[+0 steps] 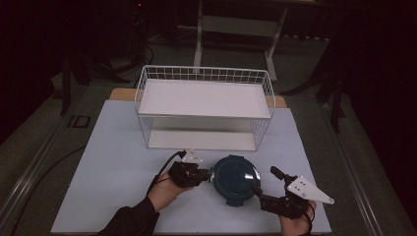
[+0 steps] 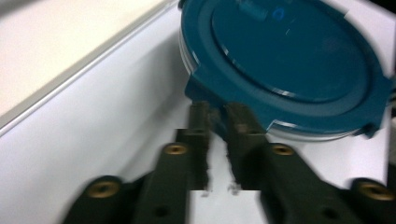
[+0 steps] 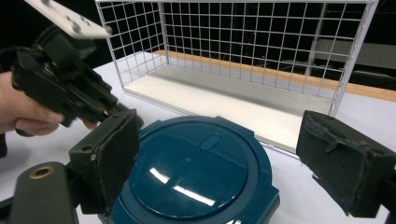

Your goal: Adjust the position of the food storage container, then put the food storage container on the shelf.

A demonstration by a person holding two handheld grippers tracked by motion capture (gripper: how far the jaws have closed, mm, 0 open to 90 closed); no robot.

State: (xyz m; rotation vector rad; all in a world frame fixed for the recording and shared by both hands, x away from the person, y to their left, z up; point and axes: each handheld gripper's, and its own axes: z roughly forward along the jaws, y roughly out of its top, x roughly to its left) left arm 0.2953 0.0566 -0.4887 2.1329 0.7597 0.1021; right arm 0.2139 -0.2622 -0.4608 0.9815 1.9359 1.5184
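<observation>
Left gripper [image 1: 205,173] pinched shut on teal container's [image 1: 235,177] side tab; right gripper [image 1: 265,182] spread wide around its near edge; wire basket [image 1: 204,73] behind.

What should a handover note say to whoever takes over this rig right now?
Left claw: jaws nearly together at a side tab of the round blue lidded container; whether they actually pinch it cannot be told.
Right claw: open, jaws spread either side of the container, not gripping.
Container: sits on the white table, in front of the white wire rack, lid on.
Rack: both shelves bare.
Done: both claws brought to the container.
Left: probably secure the grip, then lift it; the rack looks like the likely destination, though that is a guess.
</observation>
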